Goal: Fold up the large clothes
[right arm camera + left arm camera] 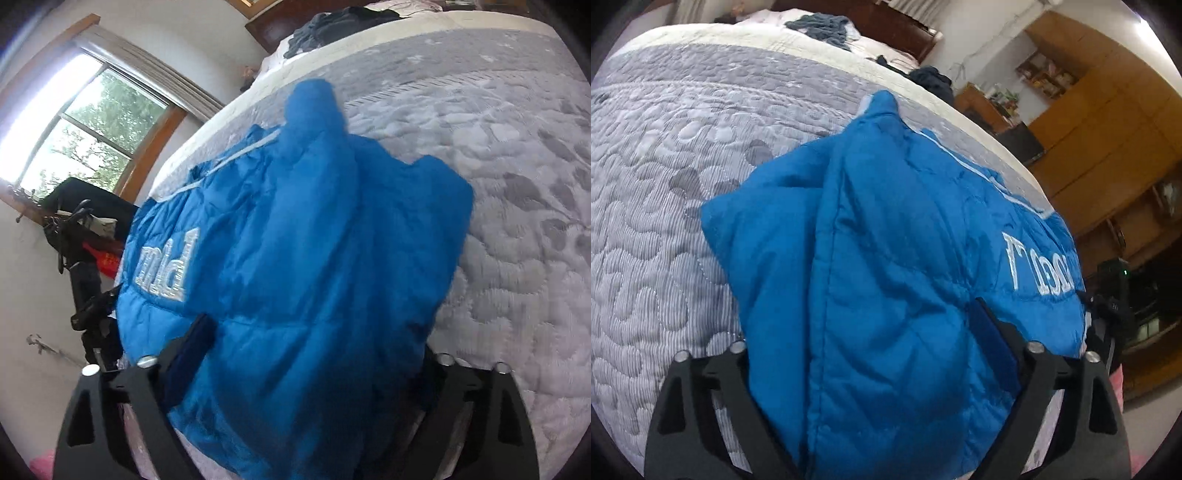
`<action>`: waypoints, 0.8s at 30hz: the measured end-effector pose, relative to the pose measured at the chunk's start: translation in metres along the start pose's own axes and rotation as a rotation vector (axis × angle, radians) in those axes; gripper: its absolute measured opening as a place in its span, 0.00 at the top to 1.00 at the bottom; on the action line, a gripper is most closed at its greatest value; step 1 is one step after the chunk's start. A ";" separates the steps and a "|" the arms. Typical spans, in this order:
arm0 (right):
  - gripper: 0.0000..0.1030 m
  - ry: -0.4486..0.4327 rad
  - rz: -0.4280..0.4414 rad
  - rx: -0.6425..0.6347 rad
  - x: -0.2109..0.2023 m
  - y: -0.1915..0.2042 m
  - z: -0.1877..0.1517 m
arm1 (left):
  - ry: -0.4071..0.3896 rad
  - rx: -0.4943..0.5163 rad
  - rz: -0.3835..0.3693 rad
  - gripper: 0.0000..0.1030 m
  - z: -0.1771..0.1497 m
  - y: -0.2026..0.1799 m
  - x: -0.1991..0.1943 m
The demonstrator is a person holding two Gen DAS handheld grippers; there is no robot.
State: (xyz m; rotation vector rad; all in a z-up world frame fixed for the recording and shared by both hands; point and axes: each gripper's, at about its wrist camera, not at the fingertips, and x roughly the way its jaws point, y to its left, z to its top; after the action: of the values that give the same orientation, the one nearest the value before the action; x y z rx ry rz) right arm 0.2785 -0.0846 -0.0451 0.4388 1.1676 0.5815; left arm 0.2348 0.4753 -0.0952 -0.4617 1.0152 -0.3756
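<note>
Currently left gripper [886, 369] and right gripper [295, 376] each sit clamped on the puffy blue quilted jacket [886, 258]. Jacket lies bunched on the grey quilted bed [665, 184].

a bright blue puffy jacket [886, 258] [314, 258] lies bunched on the grey quilted bed [665, 184] [517, 184], near its edge. it is quilted, wrinkled, partly folded over itself, with white embroidered letters and a thin white stripe along one side. a rounded tip sticks up at the far end.
</note>
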 end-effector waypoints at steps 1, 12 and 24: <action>0.29 0.003 0.008 0.013 0.002 0.001 0.001 | -0.006 -0.014 0.003 0.28 0.001 -0.001 -0.001; 0.73 -0.098 0.051 -0.079 -0.061 0.043 -0.030 | -0.060 -0.035 -0.119 0.77 -0.030 -0.029 -0.050; 0.72 -0.047 0.070 -0.067 -0.124 0.042 -0.146 | -0.022 -0.028 -0.183 0.75 -0.155 -0.059 -0.104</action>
State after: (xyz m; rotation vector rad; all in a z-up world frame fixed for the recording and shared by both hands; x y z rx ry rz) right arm 0.0990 -0.1269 0.0205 0.4351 1.0884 0.6659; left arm 0.0447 0.4478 -0.0583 -0.5850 0.9605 -0.5195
